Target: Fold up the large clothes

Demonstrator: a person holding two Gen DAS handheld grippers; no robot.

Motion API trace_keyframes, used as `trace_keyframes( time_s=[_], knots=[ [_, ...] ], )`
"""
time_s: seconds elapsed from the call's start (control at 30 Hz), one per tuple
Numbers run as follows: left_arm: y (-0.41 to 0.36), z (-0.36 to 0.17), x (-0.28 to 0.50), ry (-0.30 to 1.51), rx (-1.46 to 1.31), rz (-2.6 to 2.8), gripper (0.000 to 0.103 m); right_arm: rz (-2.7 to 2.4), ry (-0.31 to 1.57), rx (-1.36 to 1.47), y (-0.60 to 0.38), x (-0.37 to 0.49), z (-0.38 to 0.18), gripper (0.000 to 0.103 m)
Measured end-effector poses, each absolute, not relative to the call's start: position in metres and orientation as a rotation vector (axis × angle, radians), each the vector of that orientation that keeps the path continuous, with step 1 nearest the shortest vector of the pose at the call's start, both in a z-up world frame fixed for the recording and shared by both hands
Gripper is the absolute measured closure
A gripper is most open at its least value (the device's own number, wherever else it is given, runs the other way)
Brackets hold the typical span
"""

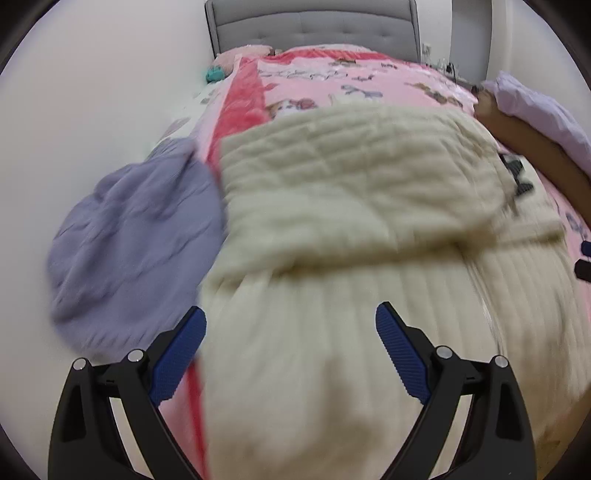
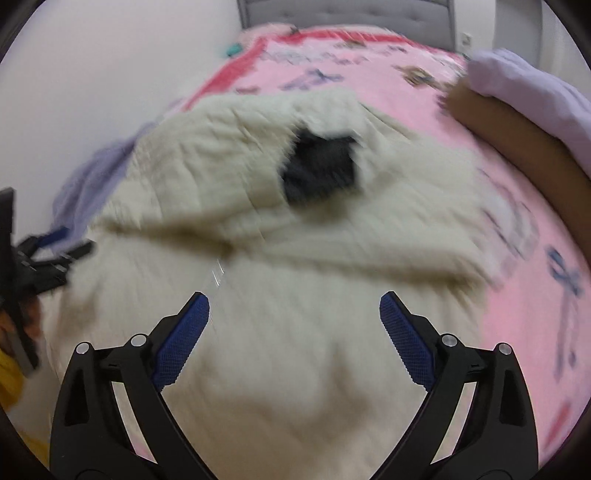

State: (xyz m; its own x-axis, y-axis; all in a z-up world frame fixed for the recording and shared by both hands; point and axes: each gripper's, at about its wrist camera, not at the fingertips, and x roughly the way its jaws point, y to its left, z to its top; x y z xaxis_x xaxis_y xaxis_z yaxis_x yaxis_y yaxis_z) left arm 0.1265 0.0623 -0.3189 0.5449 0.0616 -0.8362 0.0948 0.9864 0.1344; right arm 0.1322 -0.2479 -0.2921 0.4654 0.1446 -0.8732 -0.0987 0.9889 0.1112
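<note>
A large cream ribbed garment (image 1: 351, 192) lies spread on the pink printed bedspread (image 1: 325, 85), its far part folded back over the near part. In the right wrist view the same cream garment (image 2: 258, 229) shows a dark patch (image 2: 317, 170) near its far edge. My left gripper (image 1: 291, 312) hangs open over the garment's near part, nothing between its blue pads (image 1: 181, 362). My right gripper (image 2: 294, 299) is open too, just above the cloth, with bare pads (image 2: 406, 339). The left gripper (image 2: 44, 254) also appears at the left edge of the right wrist view.
A grey-purple garment (image 1: 136, 240) lies bunched at the bed's left side, next to the white wall (image 1: 92, 92). A grey tufted headboard (image 1: 314, 26) closes the far end. At the right sits a brown rounded shape (image 1: 535, 147) under lavender cloth (image 1: 535, 103).
</note>
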Motion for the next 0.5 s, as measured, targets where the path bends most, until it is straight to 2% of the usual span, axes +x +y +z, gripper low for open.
trace_keyframes(
  time_s=[0.1, 0.37, 0.4, 0.43, 0.5],
  knots=[
    [0.074, -0.319, 0.083, 1.045, 0.199, -0.051, 0.009, 0.083, 1.123, -0.032, -0.264, 0.089, -0.293, 0.014],
    [0.083, -0.371, -0.047, 1.129, 0.638, -0.206, 0.009, -0.026, 1.277, -0.391, -0.268, -0.039, -0.346, 0.015],
    [0.085, -0.379, -0.052, 1.143, 0.666, -0.209, 0.009, -0.033, 1.295, -0.426, -0.267, -0.046, -0.356, 0.018],
    [0.092, -0.388, -0.052, 1.162, 0.682, -0.206, 0.009, -0.044, 1.304, -0.443, -0.266, -0.048, -0.364, 0.026],
    [0.103, -0.395, -0.043, 1.161, 0.659, -0.157, 0.010, -0.090, 1.307, -0.441, -0.270, -0.045, -0.375, 0.031]
  ],
)
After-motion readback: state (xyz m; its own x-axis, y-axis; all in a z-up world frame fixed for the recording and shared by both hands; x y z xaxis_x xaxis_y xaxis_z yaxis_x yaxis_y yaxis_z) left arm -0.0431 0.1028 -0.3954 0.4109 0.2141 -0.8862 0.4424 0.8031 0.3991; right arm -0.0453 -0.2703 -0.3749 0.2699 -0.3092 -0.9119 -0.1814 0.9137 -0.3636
